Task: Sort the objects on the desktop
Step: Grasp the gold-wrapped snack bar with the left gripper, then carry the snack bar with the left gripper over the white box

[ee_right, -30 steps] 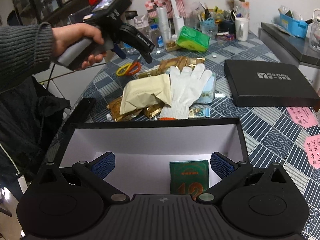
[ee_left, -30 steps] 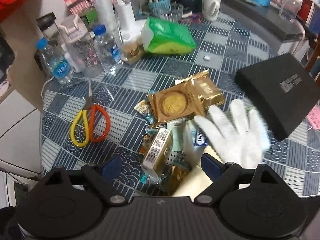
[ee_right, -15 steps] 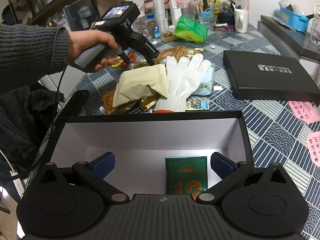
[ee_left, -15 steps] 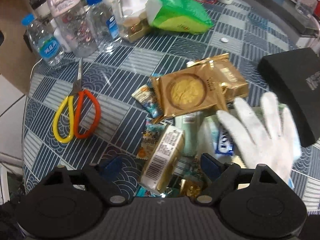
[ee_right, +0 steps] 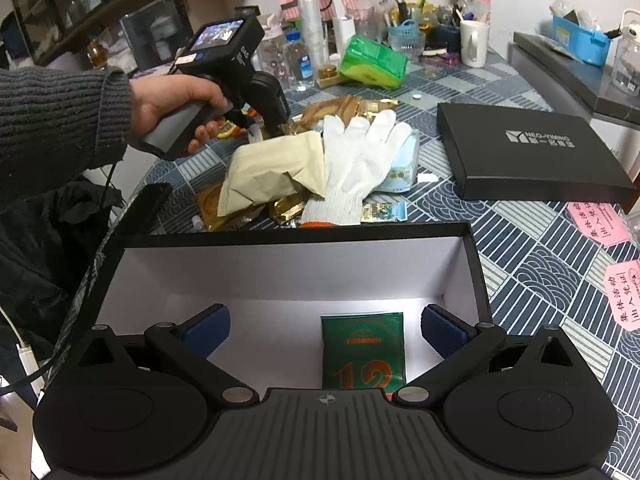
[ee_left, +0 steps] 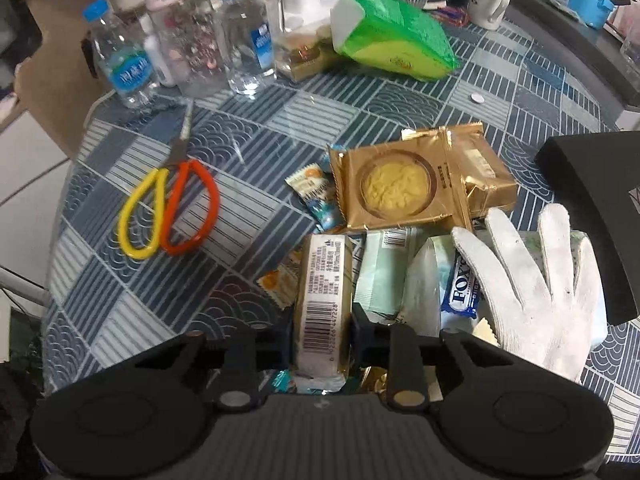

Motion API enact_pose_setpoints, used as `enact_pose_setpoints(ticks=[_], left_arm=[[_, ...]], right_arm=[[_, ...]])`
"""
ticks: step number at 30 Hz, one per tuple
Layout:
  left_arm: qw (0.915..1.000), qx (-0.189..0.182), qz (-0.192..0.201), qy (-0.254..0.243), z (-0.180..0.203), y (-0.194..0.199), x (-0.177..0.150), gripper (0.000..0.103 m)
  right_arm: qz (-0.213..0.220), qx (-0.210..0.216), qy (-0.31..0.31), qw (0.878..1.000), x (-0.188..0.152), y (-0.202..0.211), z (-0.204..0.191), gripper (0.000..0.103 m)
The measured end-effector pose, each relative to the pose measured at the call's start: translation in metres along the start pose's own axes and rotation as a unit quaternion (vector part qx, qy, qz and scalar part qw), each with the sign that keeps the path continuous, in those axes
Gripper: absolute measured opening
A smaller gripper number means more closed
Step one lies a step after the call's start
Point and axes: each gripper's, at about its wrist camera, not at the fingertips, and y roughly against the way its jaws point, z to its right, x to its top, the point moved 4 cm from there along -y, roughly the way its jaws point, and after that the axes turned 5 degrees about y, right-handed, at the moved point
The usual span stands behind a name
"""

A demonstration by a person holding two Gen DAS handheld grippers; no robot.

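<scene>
The left gripper (ee_left: 322,344) is pinching a pale-gold barcoded snack packet (ee_left: 323,296) across its narrow width, its jaws narrowed against both long sides, so the packet can lift clear of the heap of wrappers on the blue patterned surface (ee_left: 256,128). A white knitted glove (ee_left: 532,280) is lying just beside it, draped over other packets. The right gripper (ee_right: 324,326) is hanging over the open black box with a white interior (ee_right: 280,272), jaws wide and holding nothing, while a green sachet marked 12 (ee_right: 363,350) is already lying inside, suggesting the box is serving as the sorting destination.
</scene>
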Motion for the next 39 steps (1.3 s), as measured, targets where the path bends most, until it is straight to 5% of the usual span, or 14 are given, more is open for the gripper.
enact_pose_setpoints(ticks=[10,39], left_arm=[[0.9963,0.039,0.073,-0.024,0.013,0.072,-0.017,0.032],[0.9846,-0.024,0.169,-0.038,0.055,0.251,-0.149,0.032]], right_arm=[[0.026,-0.006,0.019,0.999,0.003,0.030,-0.010,0.103],[0.078,-0.045,0.036,0.995,-0.039,0.132,-0.029,0.103]])
